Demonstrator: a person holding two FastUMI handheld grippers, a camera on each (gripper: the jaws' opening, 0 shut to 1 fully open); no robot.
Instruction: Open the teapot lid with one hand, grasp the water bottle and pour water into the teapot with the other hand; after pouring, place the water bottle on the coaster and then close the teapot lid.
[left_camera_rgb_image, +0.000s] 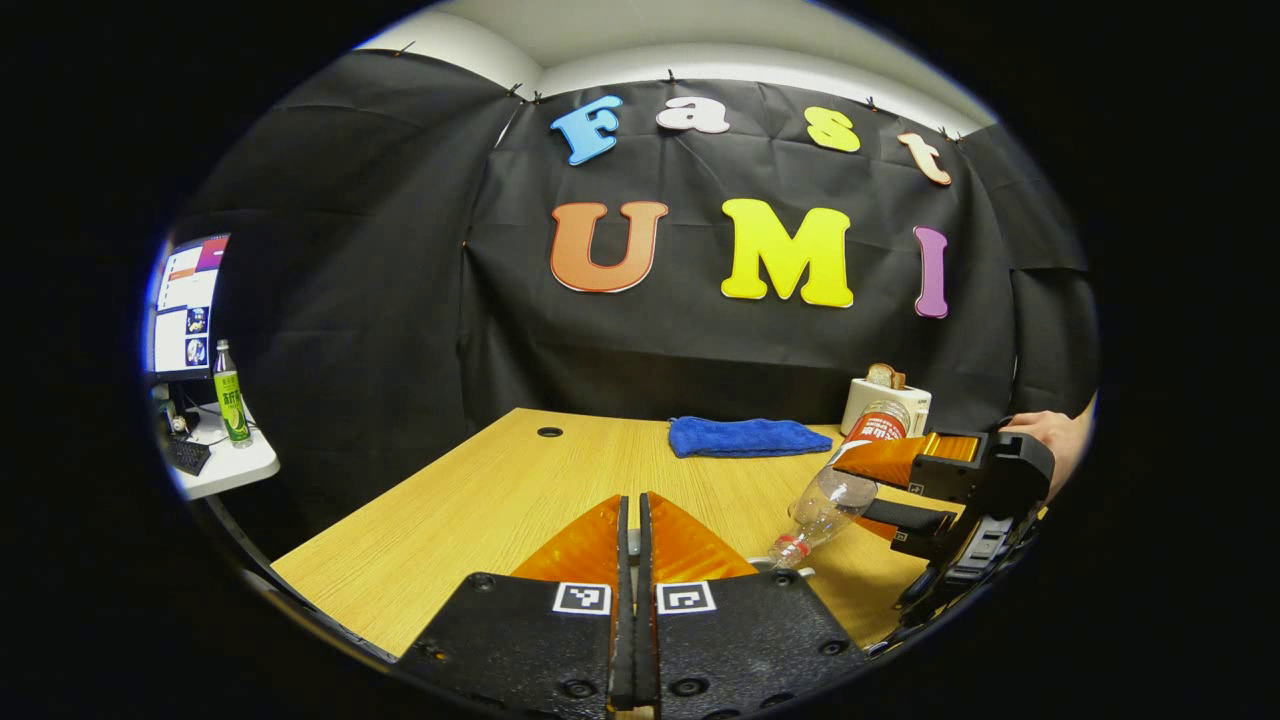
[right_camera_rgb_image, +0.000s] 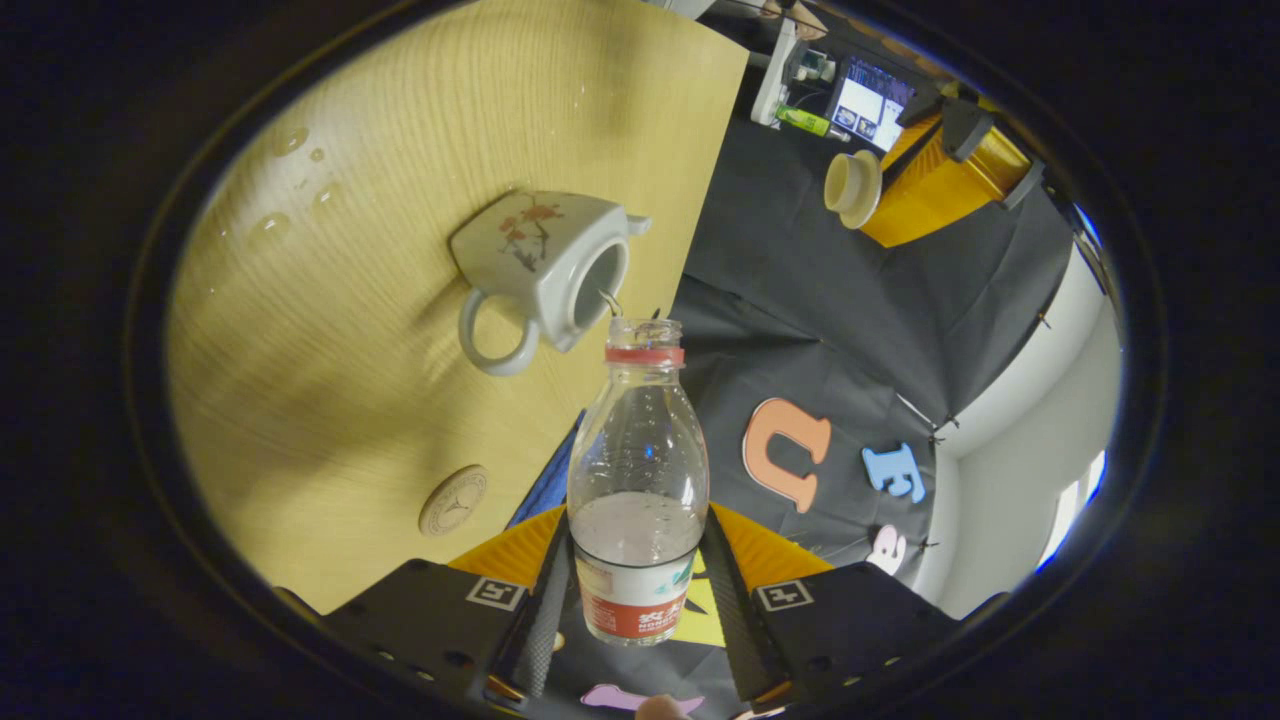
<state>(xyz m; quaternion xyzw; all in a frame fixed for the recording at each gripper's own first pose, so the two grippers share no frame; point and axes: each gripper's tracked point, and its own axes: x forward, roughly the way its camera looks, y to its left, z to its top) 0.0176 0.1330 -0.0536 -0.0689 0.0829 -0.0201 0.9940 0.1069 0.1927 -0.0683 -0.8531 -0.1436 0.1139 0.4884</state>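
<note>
Right tongs (right_camera_rgb_image: 637, 560) are clamped on the water bottle (right_camera_rgb_image: 638, 470), both fingers pressing its sides down near the label, and the bottle's tipped neck-down toward the teapot (right_camera_rgb_image: 540, 265). Left tongs (left_camera_rgb_image: 630, 545) look pinched closed w/ basically no gap; from the right gripper view they're up off the table holding the teapot lid (right_camera_rgb_image: 852, 186) well clear of the pot, tho I can't see exactly how the lid sits between the fingers. Teapot's on the wood table (right_camera_rgb_image: 330, 400), mouth open, bottle mouth just above the opening w/ a thin trickle at the rim. Can't see inside the pot so no idea how full it is. Bottle's clear plastic, cap off, some water left, pooled near the label end. Stuff that could go wrong imo: opening is small, so if I drift sideways the stream hits the rim or the table, and there are already droplets (right_camera_rgb_image: 290, 140) on the wood off by the far edge. Tilting harder could make it glug and splash. Squeezing thin plastic tighter might crush it and spurt water. Lid is just pinched, could slip if I relax. Coaster (right_camera_rgb_image: 453, 500) sits near the table edge, apart from the pot, waiting for the bottle.
</note>
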